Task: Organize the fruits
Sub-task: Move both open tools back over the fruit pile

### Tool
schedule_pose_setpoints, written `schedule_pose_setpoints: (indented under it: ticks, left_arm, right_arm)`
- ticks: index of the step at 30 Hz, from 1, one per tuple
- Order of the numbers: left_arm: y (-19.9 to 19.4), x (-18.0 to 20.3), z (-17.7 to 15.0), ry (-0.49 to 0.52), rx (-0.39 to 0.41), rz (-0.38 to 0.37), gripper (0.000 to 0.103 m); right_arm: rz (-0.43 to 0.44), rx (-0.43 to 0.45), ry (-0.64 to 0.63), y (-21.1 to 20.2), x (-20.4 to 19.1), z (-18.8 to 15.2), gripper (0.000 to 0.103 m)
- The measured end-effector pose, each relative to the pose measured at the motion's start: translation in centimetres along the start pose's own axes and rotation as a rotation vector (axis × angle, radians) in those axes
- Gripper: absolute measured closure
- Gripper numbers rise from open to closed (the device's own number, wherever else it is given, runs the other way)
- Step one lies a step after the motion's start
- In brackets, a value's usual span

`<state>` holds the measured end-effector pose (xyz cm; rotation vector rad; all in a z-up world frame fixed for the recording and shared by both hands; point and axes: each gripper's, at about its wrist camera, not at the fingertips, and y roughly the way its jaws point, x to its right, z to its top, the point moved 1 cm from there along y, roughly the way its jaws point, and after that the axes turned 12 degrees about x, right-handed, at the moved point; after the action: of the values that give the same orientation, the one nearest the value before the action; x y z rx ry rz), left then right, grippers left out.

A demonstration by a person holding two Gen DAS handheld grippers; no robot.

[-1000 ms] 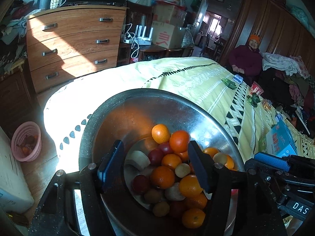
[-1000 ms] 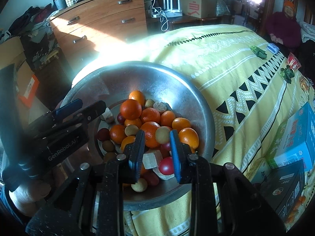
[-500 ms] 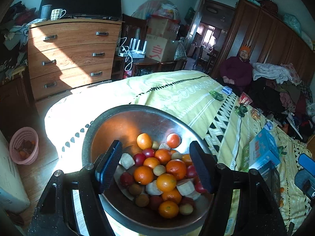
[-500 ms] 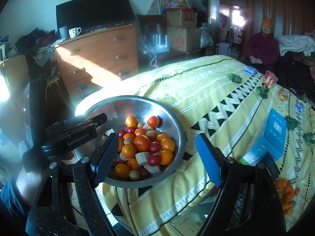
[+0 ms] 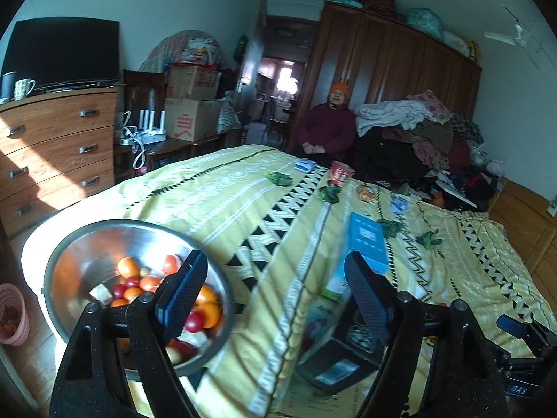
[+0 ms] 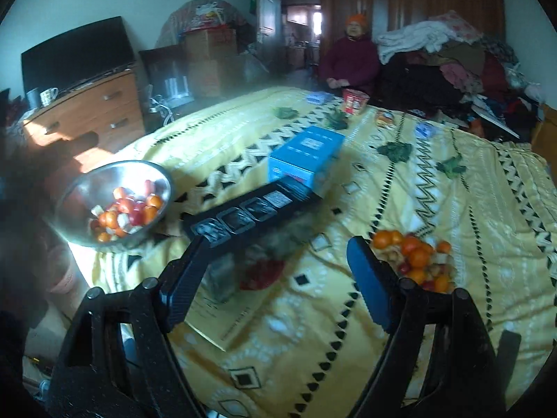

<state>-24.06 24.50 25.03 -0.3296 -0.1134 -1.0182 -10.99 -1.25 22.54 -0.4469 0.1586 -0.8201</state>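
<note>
A steel bowl at the bed's left corner holds several oranges, red fruits and pale pieces; it also shows in the right wrist view. A loose pile of oranges and small red fruits lies on the yellow bedspread, just right of my right gripper. My left gripper is open and empty, raised to the right of the bowl. My right gripper is open and empty, above the bed between bowl and pile. Part of the right gripper shows at the lower right of the left wrist view.
A black tray with square compartments and a blue box lie mid-bed. Small packets, a red cup and green leaves are scattered further back. A person sits behind the bed. A dresser stands left, a pink basket on the floor.
Both grippers pulled back and swung right, away from the bowl. The right gripper went from nearly shut over the fruit to wide open. The loose fruit pile came into view.
</note>
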Motion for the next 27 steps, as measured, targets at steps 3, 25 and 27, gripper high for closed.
schedule_pose_setpoints:
  ticks: [3,25,27]
  left_arm:
    - [0.3,4.9,-1.1,0.038,-0.017,-0.080,0.019]
    - [4.3,24.6,-9.6,0.251,-0.220,-0.308,0.019]
    - [5.1,25.0,-10.4,0.254,-0.239,-0.308,0.019]
  right_arm:
    - [-0.120,-0.017,0.000,-1.0,3.8,-1.1,0.021]
    - [-0.265,-0.123,0.191,-1.5,17.2,-7.6,0.017]
    - [-0.263,-0.133,0.202,-1.0,17.8,-8.2,0.017]
